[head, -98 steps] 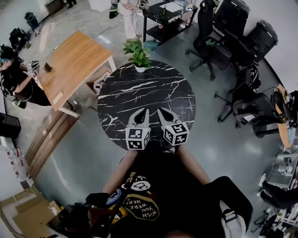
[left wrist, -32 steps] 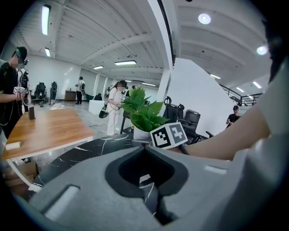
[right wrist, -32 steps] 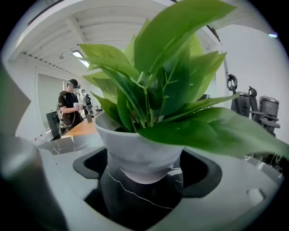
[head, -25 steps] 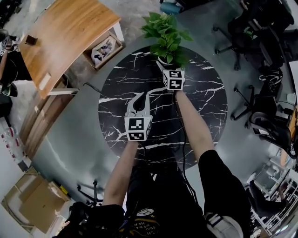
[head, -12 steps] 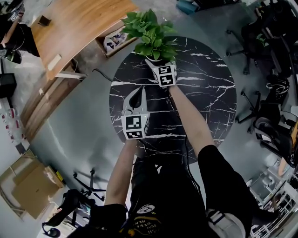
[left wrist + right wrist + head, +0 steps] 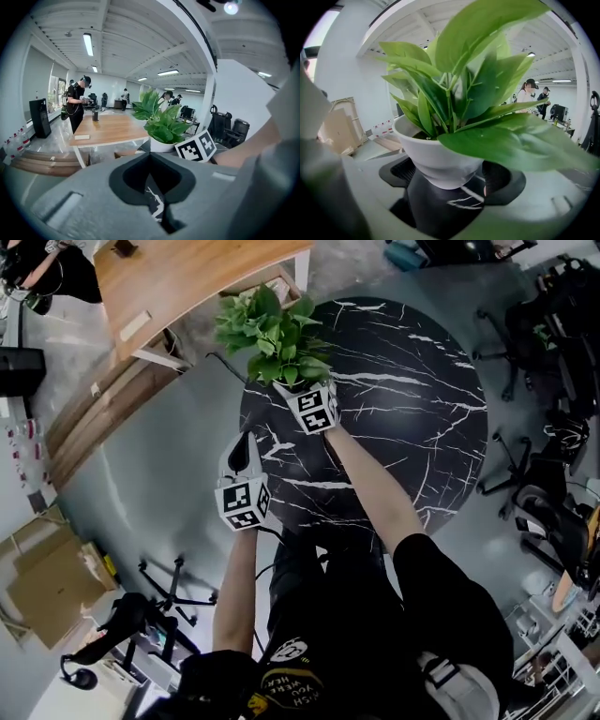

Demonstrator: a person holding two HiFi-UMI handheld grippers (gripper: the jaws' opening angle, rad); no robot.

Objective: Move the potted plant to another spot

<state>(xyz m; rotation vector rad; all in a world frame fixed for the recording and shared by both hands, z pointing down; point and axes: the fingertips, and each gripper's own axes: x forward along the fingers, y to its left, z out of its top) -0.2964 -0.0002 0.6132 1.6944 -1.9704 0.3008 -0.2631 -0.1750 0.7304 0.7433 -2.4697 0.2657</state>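
The potted plant (image 6: 267,329) is a leafy green plant in a white pot (image 6: 436,157). My right gripper (image 6: 292,388) is shut on the pot, with its pads against the pot's two sides (image 6: 450,174). The pot hangs a little above the left edge of the round black marble table (image 6: 403,362). My left gripper (image 6: 246,444) is lower left of the plant, by the table's left rim. Its jaws meet at the tips with nothing held (image 6: 150,154). In the left gripper view the plant (image 6: 161,124) and the right gripper's marker cube (image 6: 197,146) stand just ahead.
A wooden desk (image 6: 187,273) stands at the upper left, close to the table. Office chairs (image 6: 553,502) crowd the right side. Cardboard boxes (image 6: 47,587) and a chair base (image 6: 173,601) lie on the grey floor at the lower left. People (image 6: 77,105) stand beyond the desk.
The right gripper has carried the plant leftward across the table to its left edge. The left gripper has also swung left, from over the table to its rim.
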